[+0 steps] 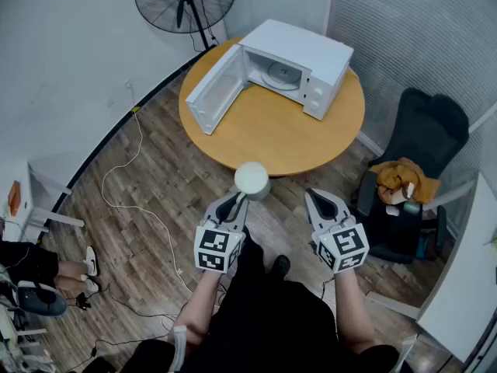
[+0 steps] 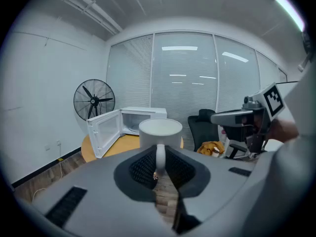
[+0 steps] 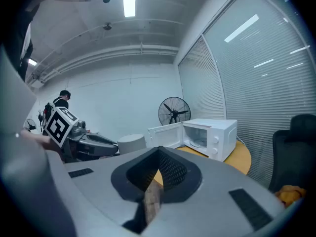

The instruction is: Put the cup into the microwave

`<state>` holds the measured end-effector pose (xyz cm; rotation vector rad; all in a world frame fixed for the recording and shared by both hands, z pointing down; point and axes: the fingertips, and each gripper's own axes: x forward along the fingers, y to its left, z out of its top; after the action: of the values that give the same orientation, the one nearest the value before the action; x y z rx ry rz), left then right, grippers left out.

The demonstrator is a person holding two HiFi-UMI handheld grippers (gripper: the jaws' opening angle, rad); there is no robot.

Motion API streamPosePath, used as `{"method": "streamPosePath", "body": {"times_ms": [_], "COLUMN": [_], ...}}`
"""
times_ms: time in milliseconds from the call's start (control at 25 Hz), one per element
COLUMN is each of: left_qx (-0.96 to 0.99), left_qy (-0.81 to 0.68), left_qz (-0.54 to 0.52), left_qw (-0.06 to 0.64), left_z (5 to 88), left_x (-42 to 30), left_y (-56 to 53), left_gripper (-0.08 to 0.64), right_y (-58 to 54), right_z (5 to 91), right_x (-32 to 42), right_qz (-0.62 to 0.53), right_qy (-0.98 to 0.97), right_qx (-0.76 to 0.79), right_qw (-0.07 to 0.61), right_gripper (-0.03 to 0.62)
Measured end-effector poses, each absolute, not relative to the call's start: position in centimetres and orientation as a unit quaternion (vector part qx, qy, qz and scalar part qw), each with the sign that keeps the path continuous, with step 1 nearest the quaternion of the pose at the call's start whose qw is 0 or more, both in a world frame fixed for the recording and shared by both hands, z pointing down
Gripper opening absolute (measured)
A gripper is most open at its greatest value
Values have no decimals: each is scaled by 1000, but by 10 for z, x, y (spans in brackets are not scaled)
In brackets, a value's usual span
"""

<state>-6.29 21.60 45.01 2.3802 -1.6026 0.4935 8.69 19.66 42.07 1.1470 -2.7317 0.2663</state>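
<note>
A white cup [image 1: 251, 179] hangs in the air just short of the round wooden table's [image 1: 272, 138] near edge. My left gripper [image 1: 241, 200] is shut on its handle, and in the left gripper view the cup [image 2: 160, 131] stands upright between the jaws. The white microwave [image 1: 299, 62] sits at the table's far side with its door [image 1: 214, 90] swung wide open to the left and its glass plate showing. My right gripper [image 1: 316, 199] is level with the left one, to the right of the cup, shut on nothing. From the right gripper view the cup [image 3: 131, 143] and microwave [image 3: 209, 137] lie ahead.
A black pedestal fan [image 1: 185, 0] stands behind the table. To the right is a black office chair [image 1: 419, 162] with an orange cloth [image 1: 399, 177] on it. A white cable [image 1: 124, 169] trails over the wood floor. A seated person's legs [image 1: 35, 264] show at the left edge.
</note>
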Motion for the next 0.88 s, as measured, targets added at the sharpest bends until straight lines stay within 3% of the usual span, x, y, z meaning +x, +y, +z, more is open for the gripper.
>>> {"method": "streamPosePath", "body": {"times_ms": [880], "left_qx": [808], "left_qy": [-551], "left_qz": [164], "left_qw": [127], "left_z": [458], "left_x": [-68], "left_y": [215], "left_gripper": [41], "right_y": [192], "right_z": [430], "right_x": [85], "right_qz": [111], "right_qy": [-905], "right_qx": [400], "right_qw": [88], "right_gripper": [9]}}
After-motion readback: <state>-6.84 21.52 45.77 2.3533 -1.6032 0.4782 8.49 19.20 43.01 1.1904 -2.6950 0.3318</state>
